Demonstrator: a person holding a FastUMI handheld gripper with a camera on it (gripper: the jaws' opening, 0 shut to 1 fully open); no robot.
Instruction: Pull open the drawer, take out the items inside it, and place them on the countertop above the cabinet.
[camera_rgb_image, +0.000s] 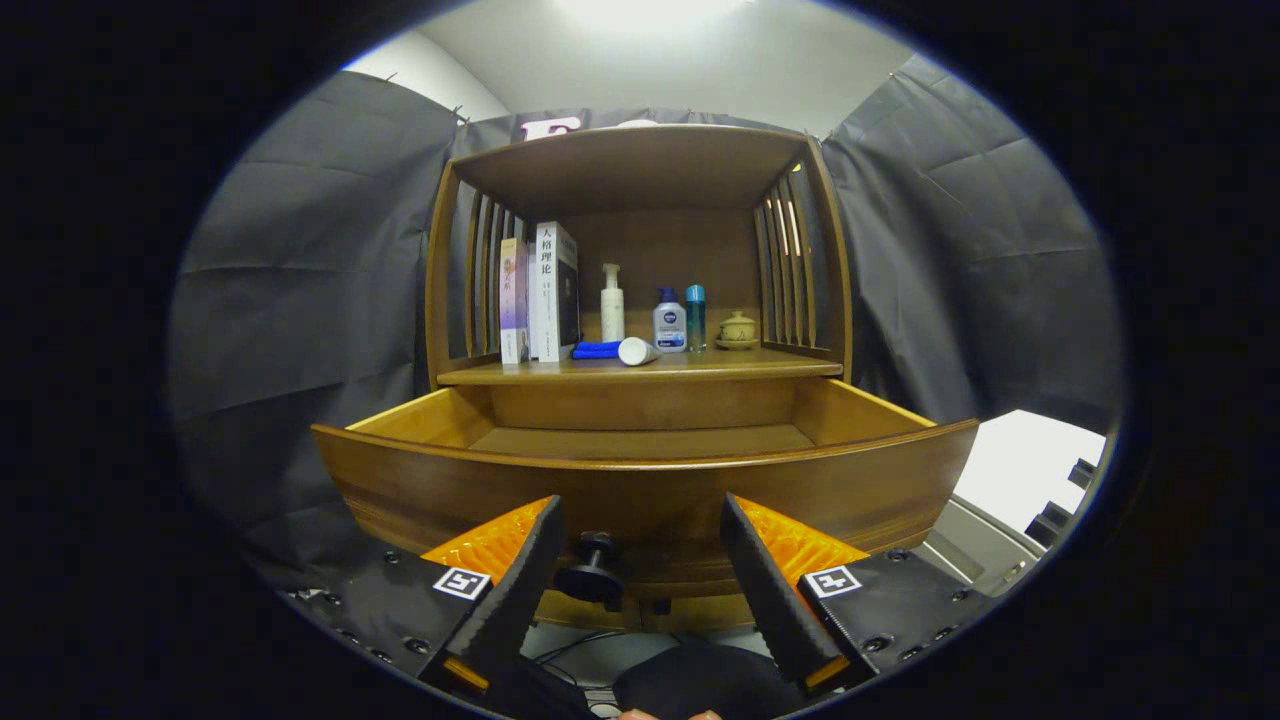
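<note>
Drawer (640, 470) pulled open, visible part bare, toiletries on countertop (640, 368); gripper (640, 570) spread wide, holding nothing, flanking knob (594, 568).

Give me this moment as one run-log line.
drawer: pulled open, visible floor bare | gripper: open, fingers either side of knob | countertop: books, bottles, tube, blue cloth, lidded cup

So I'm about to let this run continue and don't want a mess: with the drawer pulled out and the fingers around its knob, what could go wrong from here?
1. The gripper is open, with the knob close to one finger; moving up could snag it.
2. The drawer sticks far out, so reaching over its front edge may bump it.
3. The countertop is crowded: a tube lies on its side near the edge, with bottles behind, and could roll or topple.
</note>
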